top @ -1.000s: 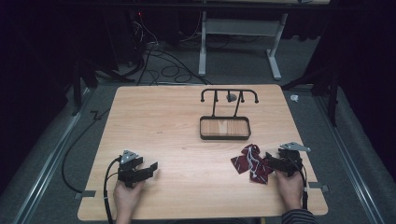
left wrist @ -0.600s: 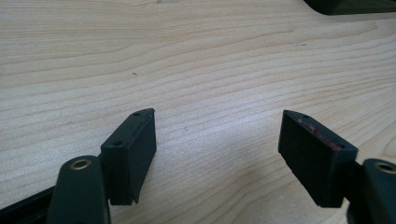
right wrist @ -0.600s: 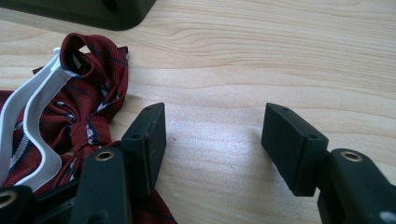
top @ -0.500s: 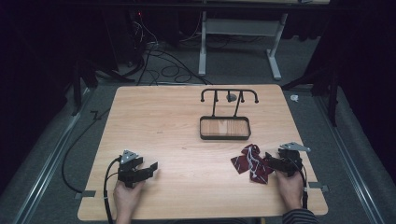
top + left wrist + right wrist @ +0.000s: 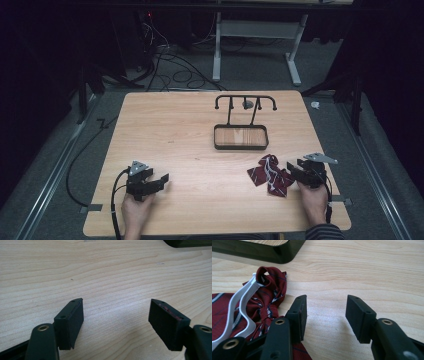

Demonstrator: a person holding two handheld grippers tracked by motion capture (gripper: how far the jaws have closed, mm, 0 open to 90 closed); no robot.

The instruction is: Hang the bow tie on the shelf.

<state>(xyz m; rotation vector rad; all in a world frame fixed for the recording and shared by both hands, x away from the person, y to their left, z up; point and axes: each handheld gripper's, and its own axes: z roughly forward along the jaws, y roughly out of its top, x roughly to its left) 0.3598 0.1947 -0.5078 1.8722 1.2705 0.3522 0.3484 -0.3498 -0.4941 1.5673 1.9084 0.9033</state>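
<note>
Right now, step: grabbing the dark red striped fabric bow tie [image 5: 270, 175] lying on the pale wooden desk [image 5: 190, 130].
Right gripper [image 5: 325, 315]: jaws spread, just been closing, nothing between them; tie sits beside one jaw.
Left gripper [image 5: 116, 315]: spread, empty.
Tip: shift sideways onto the cloth before squeezing.

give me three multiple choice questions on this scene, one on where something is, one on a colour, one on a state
1. Where does the bow tie lie?
A. in the tray
B. on the table, just left of the right gripper
C. hung on the rack

2. What colour is the bow tie's cloth?
A. dark red with thin stripes
B. plain yellow
C. green

3. How does the left gripper stand?
A. shut on the bow tie
B. shut on nothing
C. open over bare wood

Answers: 1 B, the high view shows it on the wood beside that gripper, nearer than the tray. 2 A, the right gripper view shows the striped red cloth. 3 C, its jaws stand apart with only wood between them.
</note>
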